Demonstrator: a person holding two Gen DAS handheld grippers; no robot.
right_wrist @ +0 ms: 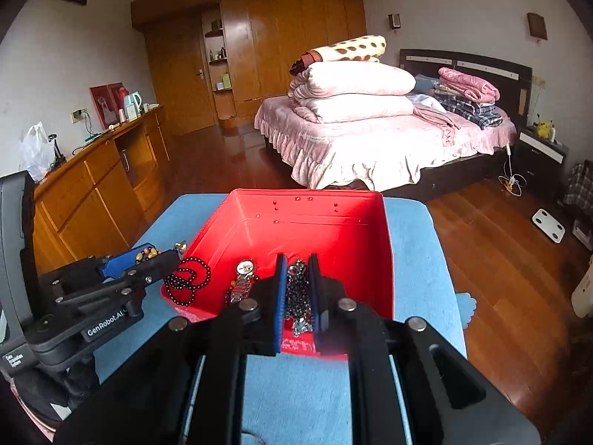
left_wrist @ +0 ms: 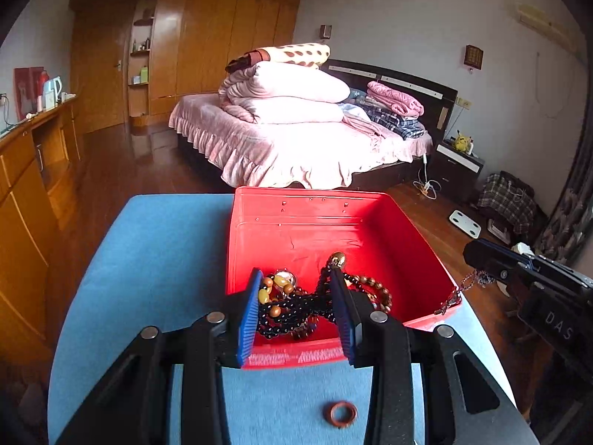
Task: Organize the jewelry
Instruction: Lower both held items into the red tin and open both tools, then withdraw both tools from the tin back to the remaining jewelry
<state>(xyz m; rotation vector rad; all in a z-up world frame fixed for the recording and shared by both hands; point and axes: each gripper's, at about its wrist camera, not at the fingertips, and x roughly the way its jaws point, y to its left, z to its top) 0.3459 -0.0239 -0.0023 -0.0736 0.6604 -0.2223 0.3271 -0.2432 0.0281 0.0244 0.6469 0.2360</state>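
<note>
Beads (left_wrist: 296,306) clamped in left gripper (left_wrist: 296,311), chain (right_wrist: 298,296) pinched in right gripper (right_wrist: 298,298); both above red box's (left_wrist: 415,230) near edge.

R gripper (right_wrist: 297,293) fingers clamp silver chain (right_wrist: 297,289) over red box (right_wrist: 333,237).

Bedroom: wood wardrobe (left_wrist: 207,37) upper left, pink-covered bed (left_wrist: 296,141) centre, low cabinet (left_wrist: 26,170) left edge, dark wood floor (left_wrist: 148,170), pale walls.
</note>
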